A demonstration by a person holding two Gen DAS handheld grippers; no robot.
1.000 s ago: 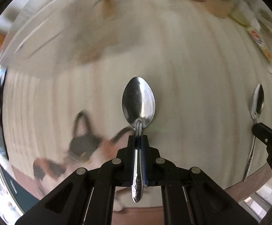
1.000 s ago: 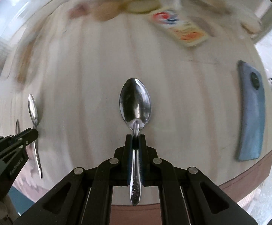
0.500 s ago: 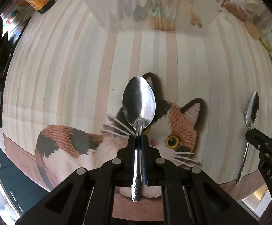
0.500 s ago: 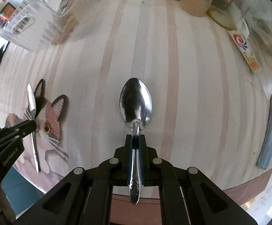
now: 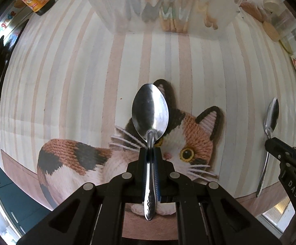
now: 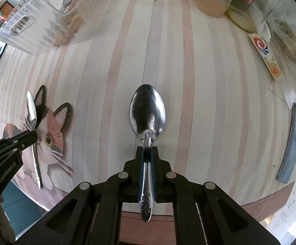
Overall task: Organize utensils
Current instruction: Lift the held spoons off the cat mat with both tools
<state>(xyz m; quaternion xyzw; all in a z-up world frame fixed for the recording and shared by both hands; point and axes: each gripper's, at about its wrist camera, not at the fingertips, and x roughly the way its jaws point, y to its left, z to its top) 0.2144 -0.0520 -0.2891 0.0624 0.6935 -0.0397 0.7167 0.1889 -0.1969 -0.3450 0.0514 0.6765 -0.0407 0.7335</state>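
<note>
I'm holding the left gripper (image 5: 150, 150) clenched on a shiny steel spoon (image 5: 150, 110), neck pinched between the pads, bowl pointing forward. The right gripper (image 6: 147, 148) is clenched the same way on a second steel spoon (image 6: 147, 112). Both spoons are hanging above the striped tablecloth (image 6: 199, 102), not touching it.

Compared with a second ago, the blur is gone. The views have swung up from the table edge, and the clear plastic utensil bin (image 5: 164, 6) is now filling the top of the left view, larger than half a second back. That tells me I'm closing in on the drop spot. Inside it I'm seeing cutlery and wooden chopsticks, hazy through the wall.

The knitted calico cat picture (image 5: 188, 143) is sliding under the left spoon. The grips themselves are looking unchanged. From the right view the bin (image 6: 42, 20) is sitting far left, so I judge that spoon has further to travel.
</note>
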